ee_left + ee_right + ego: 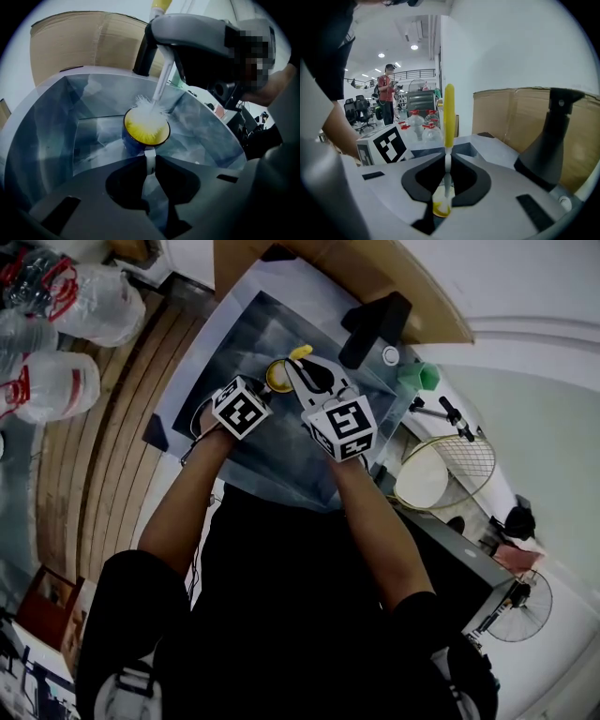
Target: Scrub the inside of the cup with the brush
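Left gripper (150, 163) has its jaws pressed together on the white handle of the cup (146, 129), pinching it just ahead of the fingertips. Its marker cube (241, 407) carries a black-and-white square pattern, with no letters. Well off to this gripper's left lie clear plastic jugs (52, 381) with red caps; any print on them is too small to read. The cup, blue outside and yellow inside, sits in the steel sink (51, 126), mouth up towards the gripper. The brush (158, 91) comes down from above and to the right, its white bristles inside the cup's mouth. The right gripper (448, 161) pinches the brush's thin white neck between closed jaws, with the yellow handle standing up beyond them. Its cube (342, 427) shows a similar square pattern. Beyond and right of this gripper stands a black spray bottle (375, 326) in front of a cardboard box (520, 117). Further right are a green cup (419, 377) and a racket (450, 465).
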The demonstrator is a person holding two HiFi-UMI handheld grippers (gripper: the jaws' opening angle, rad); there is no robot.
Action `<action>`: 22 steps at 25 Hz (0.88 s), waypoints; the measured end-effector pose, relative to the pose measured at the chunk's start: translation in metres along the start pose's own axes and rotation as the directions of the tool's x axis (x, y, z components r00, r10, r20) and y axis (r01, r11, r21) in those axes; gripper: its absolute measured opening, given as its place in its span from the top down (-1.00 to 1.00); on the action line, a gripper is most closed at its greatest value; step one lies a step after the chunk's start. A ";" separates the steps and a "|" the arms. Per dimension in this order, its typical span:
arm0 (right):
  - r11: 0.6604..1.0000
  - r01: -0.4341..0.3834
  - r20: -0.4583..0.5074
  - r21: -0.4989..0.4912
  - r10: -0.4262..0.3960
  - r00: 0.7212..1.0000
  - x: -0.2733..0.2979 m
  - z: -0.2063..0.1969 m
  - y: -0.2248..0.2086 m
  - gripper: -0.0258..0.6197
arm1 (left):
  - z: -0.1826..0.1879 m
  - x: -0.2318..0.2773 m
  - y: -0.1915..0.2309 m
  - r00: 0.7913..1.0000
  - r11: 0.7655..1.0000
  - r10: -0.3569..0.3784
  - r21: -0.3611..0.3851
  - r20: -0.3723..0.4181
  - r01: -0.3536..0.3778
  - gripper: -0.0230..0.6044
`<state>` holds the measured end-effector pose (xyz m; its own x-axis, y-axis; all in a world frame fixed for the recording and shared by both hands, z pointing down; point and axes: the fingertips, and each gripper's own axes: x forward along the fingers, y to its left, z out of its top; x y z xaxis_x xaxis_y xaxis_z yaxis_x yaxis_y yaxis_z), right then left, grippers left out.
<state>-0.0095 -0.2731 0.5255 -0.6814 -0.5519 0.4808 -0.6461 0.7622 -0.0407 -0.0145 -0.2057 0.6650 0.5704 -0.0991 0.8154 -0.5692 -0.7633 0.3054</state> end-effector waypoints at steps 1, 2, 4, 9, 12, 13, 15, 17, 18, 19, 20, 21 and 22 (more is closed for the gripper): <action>1.000 -0.001 -0.001 0.000 0.001 1.000 0.001 -0.002 0.000 0.79 | 0.000 0.000 0.000 1.000 1.000 0.001 0.000 0.001 -0.001 0.71; 1.000 -0.003 -0.002 -0.004 0.003 1.000 0.001 -0.002 0.000 0.79 | 0.001 0.000 0.001 1.000 1.000 0.003 -0.001 0.002 -0.003 0.71; 1.000 -0.011 -0.012 -0.029 0.011 1.000 0.000 -0.001 0.001 0.79 | 0.003 -0.002 0.004 1.000 1.000 0.014 -0.008 0.014 -0.014 0.71; 0.997 -0.016 -0.039 -0.069 0.013 0.999 -0.023 -0.016 0.006 0.79 | 0.004 -0.004 0.007 0.999 0.999 0.028 -0.025 0.035 -0.027 0.71; 0.998 -0.025 -0.046 -0.050 0.023 0.999 -0.036 -0.022 0.016 0.79 | 0.005 -0.004 0.007 0.999 0.999 0.025 -0.023 0.036 -0.024 0.70; 0.999 -0.034 -0.045 -0.042 0.032 0.998 -0.037 -0.022 0.021 0.79 | 0.005 -0.004 0.007 0.999 0.999 0.024 -0.022 0.032 -0.024 0.70; 0.998 -0.061 -0.036 -0.033 0.060 0.998 -0.037 -0.017 0.035 0.78 | 0.004 -0.003 0.008 0.999 1.000 0.025 -0.013 0.024 -0.025 0.70; 0.996 -0.086 -0.024 -0.031 0.086 0.996 -0.032 -0.009 0.046 0.76 | 0.005 -0.004 0.009 0.999 0.999 0.039 0.005 0.022 -0.039 0.71; 0.995 -0.095 -0.019 -0.034 0.094 0.995 -0.029 -0.005 0.049 0.75 | 0.005 -0.004 0.009 0.999 0.999 0.041 0.014 0.019 -0.041 0.71; 0.994 -0.101 -0.017 -0.038 0.101 0.995 -0.025 -0.001 0.051 0.75 | 0.003 -0.003 0.006 0.999 0.999 0.032 0.021 0.010 -0.032 0.71; 0.994 -0.105 -0.017 -0.043 0.104 0.994 -0.020 0.002 0.051 0.75 | 0.000 -0.002 0.002 1.000 0.999 0.019 0.029 -0.003 -0.019 0.71; 0.993 -0.106 -0.017 -0.047 0.106 0.994 -0.015 0.005 0.049 0.76 | -0.001 -0.001 0.000 1.000 0.999 0.011 0.040 -0.014 -0.010 0.71; 0.993 -0.105 -0.016 -0.050 0.104 0.994 -0.010 0.008 0.045 0.76 | -0.003 0.000 -0.002 1.000 0.999 0.006 0.052 -0.022 -0.005 0.71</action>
<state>-0.0344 -0.2358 0.5119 -0.7390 -0.4641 0.4883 -0.5533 0.8317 -0.0468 -0.0153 -0.2027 0.6655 0.5538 -0.0899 0.8278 -0.5403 -0.7952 0.2751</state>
